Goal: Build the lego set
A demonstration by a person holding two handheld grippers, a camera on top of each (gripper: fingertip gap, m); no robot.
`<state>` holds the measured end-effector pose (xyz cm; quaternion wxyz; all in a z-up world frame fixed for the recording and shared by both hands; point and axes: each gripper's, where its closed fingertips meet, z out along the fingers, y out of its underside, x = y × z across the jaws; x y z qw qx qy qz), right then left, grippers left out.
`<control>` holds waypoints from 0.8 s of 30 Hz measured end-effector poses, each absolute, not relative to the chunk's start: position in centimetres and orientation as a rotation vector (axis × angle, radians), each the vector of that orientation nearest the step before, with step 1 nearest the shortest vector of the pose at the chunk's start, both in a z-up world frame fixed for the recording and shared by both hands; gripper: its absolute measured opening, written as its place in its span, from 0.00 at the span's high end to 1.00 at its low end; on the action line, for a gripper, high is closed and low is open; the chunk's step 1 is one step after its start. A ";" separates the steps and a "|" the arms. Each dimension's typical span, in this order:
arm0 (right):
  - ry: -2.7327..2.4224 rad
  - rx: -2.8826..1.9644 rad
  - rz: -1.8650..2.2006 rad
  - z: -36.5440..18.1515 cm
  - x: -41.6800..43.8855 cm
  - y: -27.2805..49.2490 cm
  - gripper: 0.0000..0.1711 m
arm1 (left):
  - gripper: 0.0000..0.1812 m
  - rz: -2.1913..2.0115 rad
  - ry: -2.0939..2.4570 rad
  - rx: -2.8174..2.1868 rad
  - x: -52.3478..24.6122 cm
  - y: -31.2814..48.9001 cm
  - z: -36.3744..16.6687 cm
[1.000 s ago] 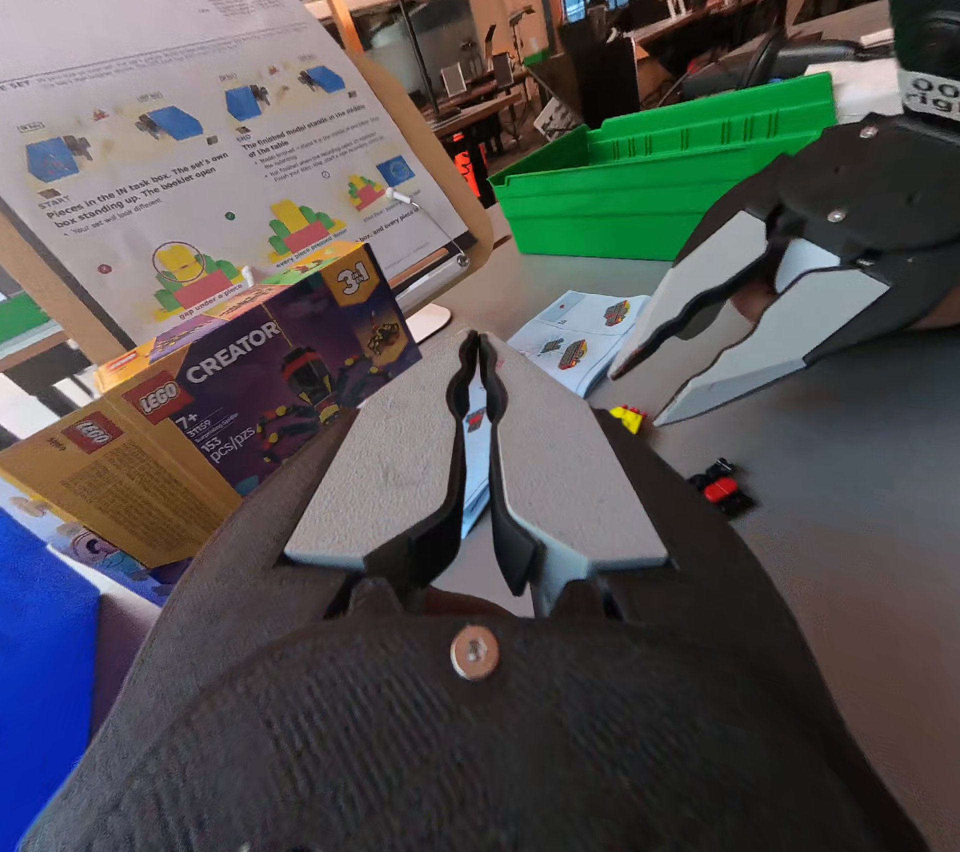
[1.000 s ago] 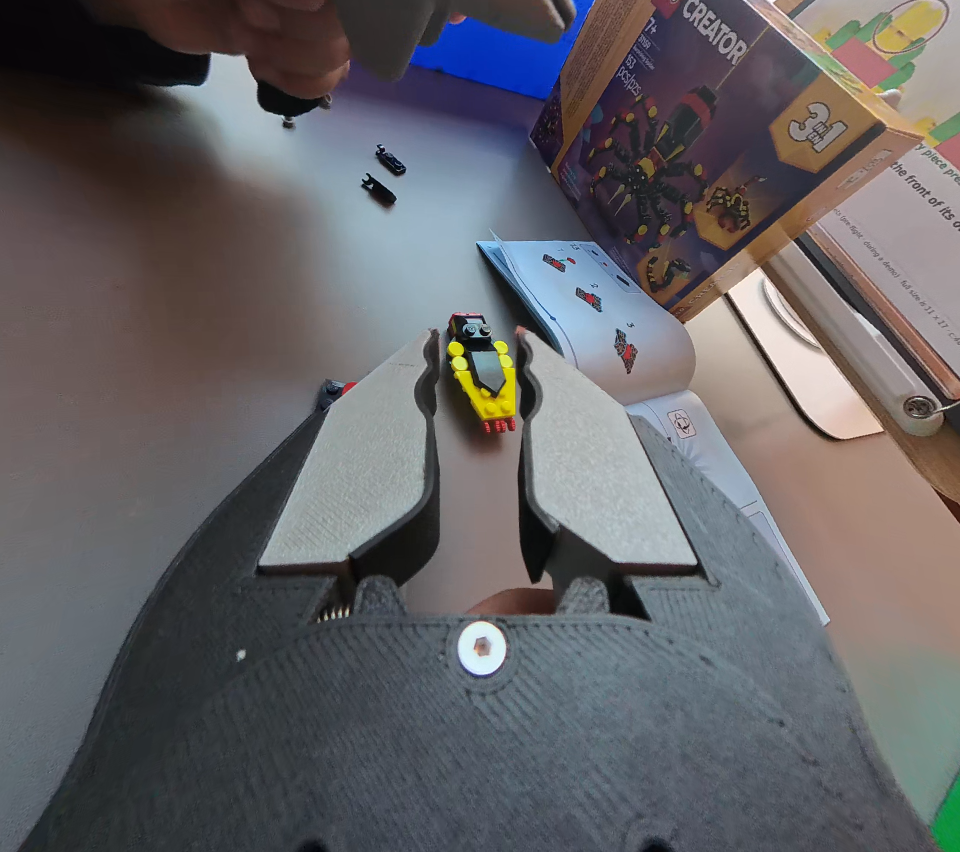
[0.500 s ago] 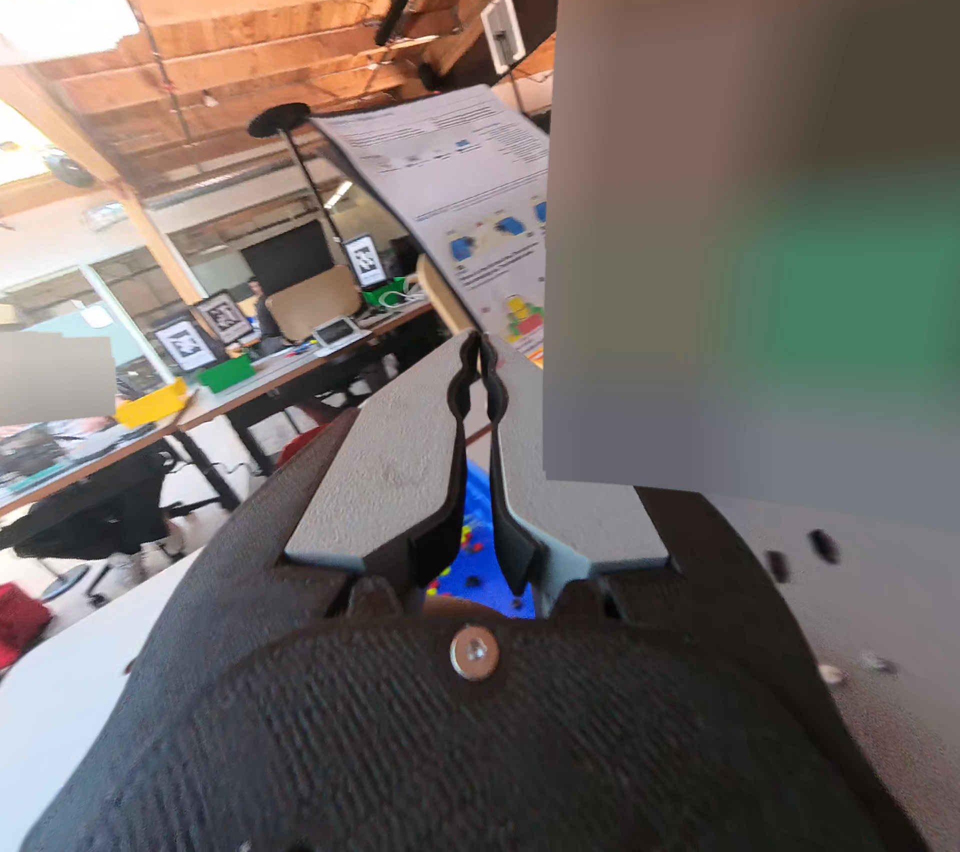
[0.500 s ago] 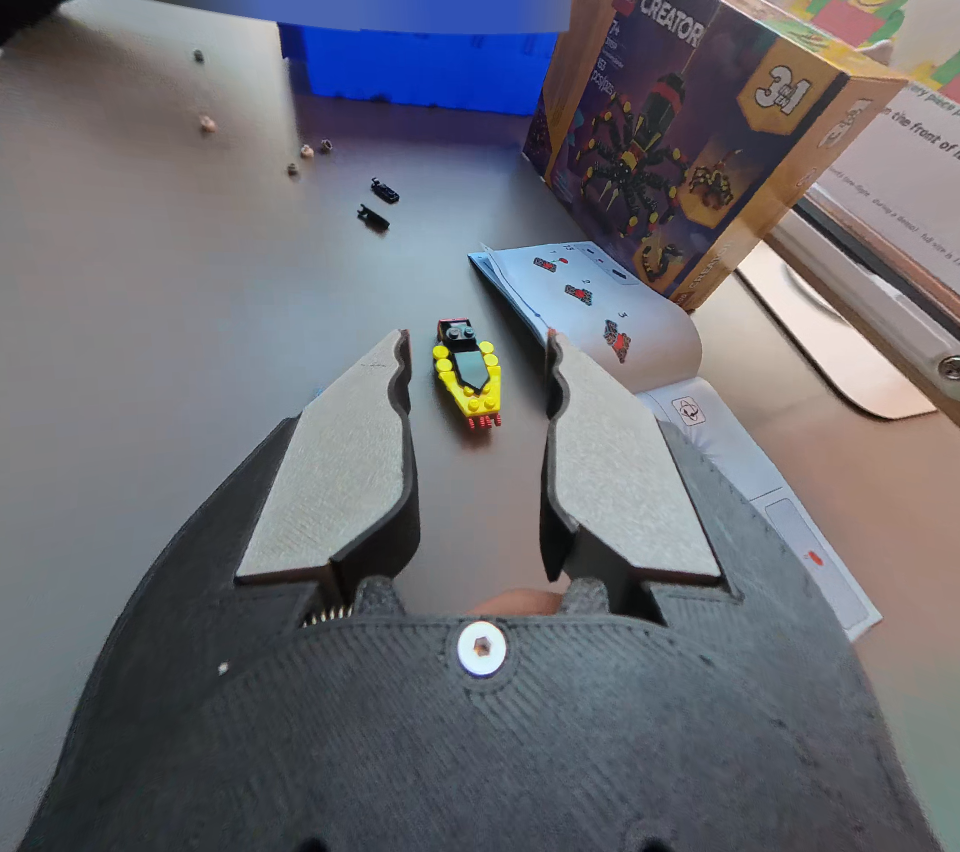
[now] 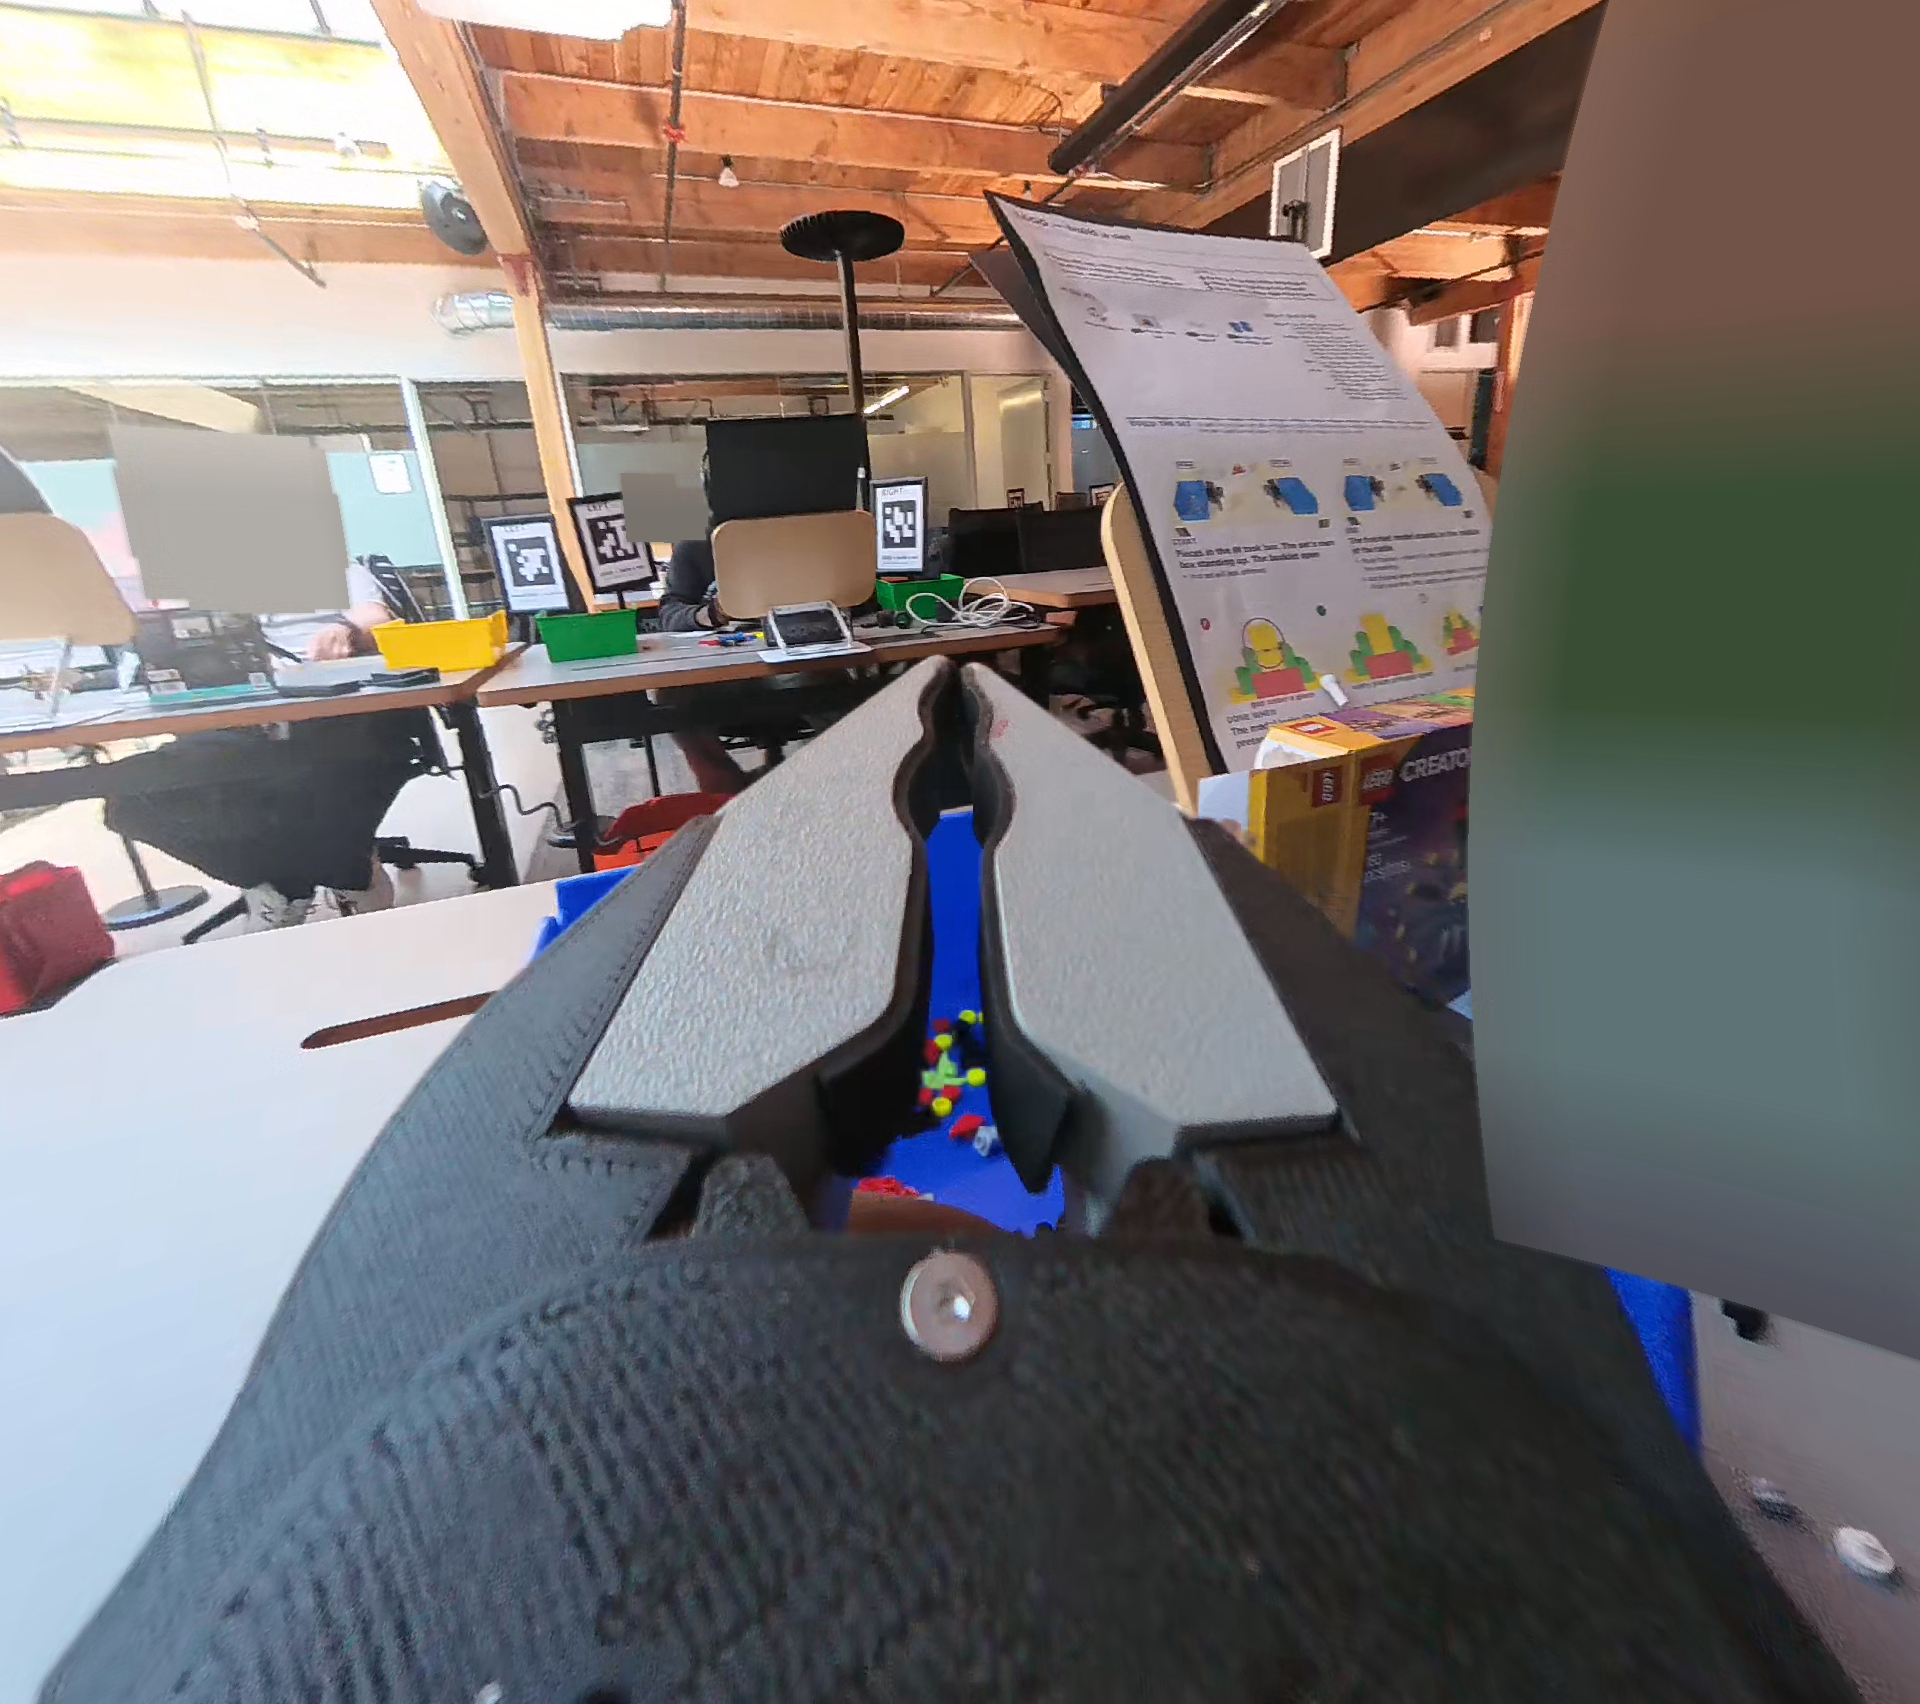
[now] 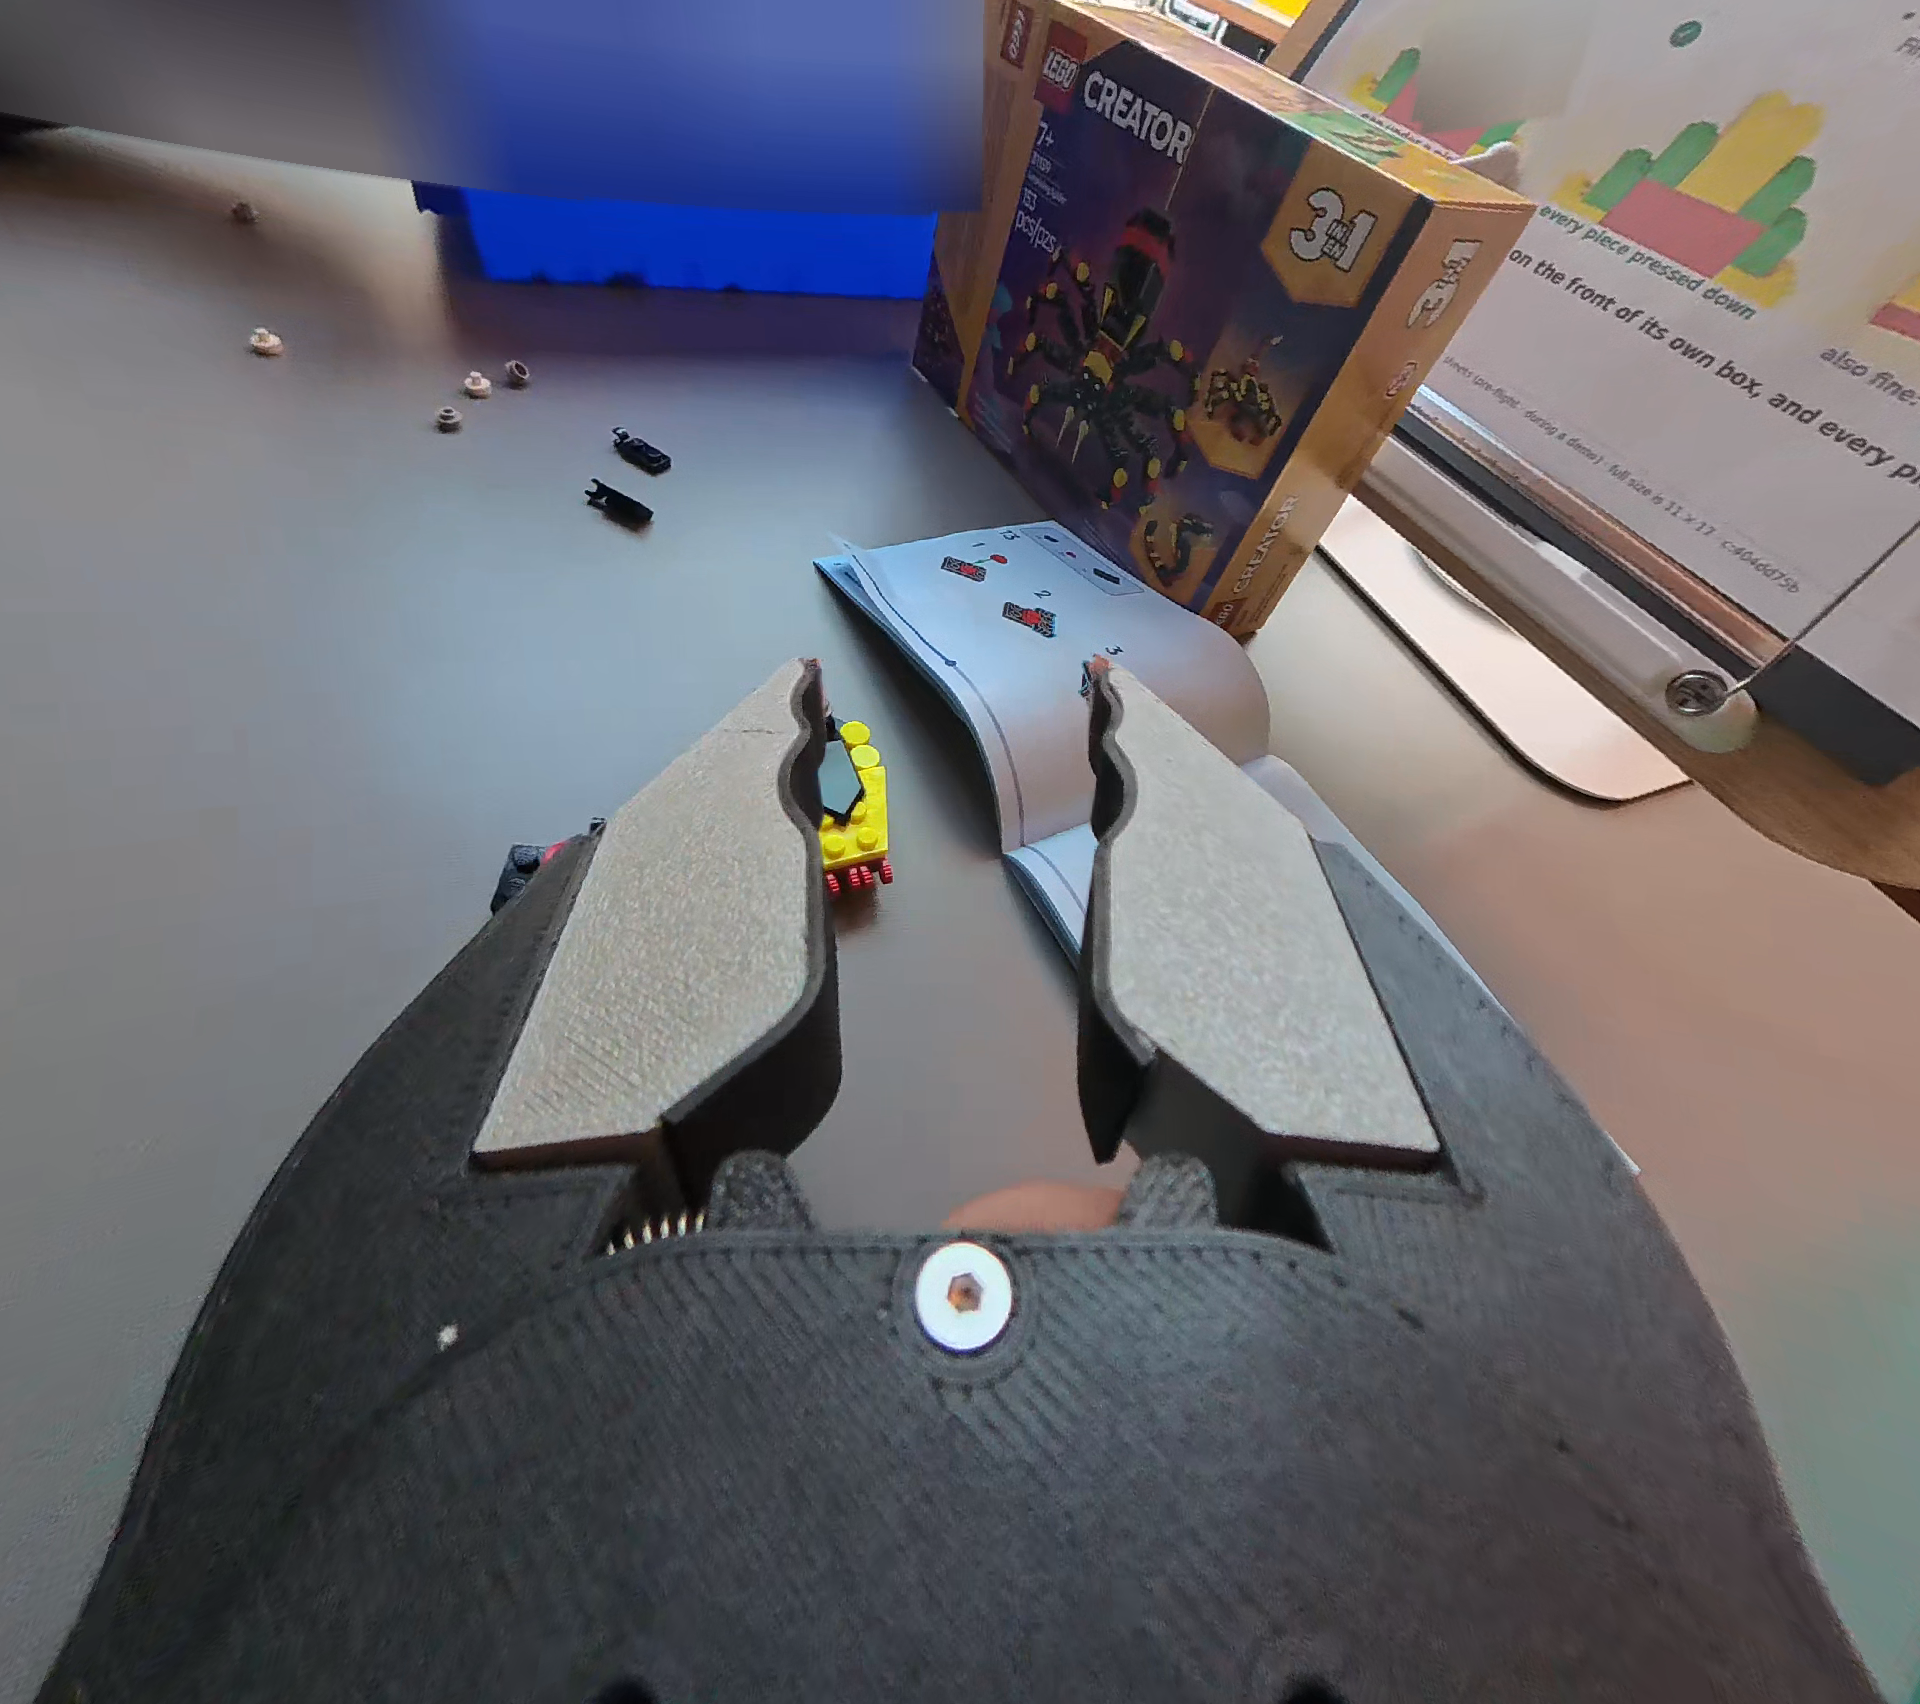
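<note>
While the yellow-and-black lego sub-assembly (image 6: 857, 807) is left released at centre frame, wide-open right gripper (image 6: 951, 683) is drawn back; clenched, empty left gripper (image 5: 951, 698) is swung over the blue parts bin (image 5: 951, 1166), so another piece is likely sought.

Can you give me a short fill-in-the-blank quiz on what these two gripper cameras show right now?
1. The right gripper has its jaws ____.
2. The small yellow and black model lies on the table beside the open ____.
3. The set box stands upright, and its front pictures a ____.
4. Under the left gripper, loose pieces lie in a bin coloured ____.

Missing words: open; booklet; spider; blue
</note>
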<state>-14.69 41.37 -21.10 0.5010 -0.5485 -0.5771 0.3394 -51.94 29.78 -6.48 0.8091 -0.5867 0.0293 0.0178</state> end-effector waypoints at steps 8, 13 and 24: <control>-1.319 -1.373 0.902 -20.5 -14.3 42.3 0.72 | 1.00 0.041 -0.014 -1.279 -53.8 29.8 -7.2; -1.329 -1.375 0.882 -20.7 -14.5 42.5 0.73 | 1.00 0.043 0.007 -1.316 -53.4 30.4 -7.9; -1.325 -1.373 0.870 -20.7 -14.8 42.8 0.73 | 1.00 0.018 0.057 -1.360 -52.0 31.2 -9.0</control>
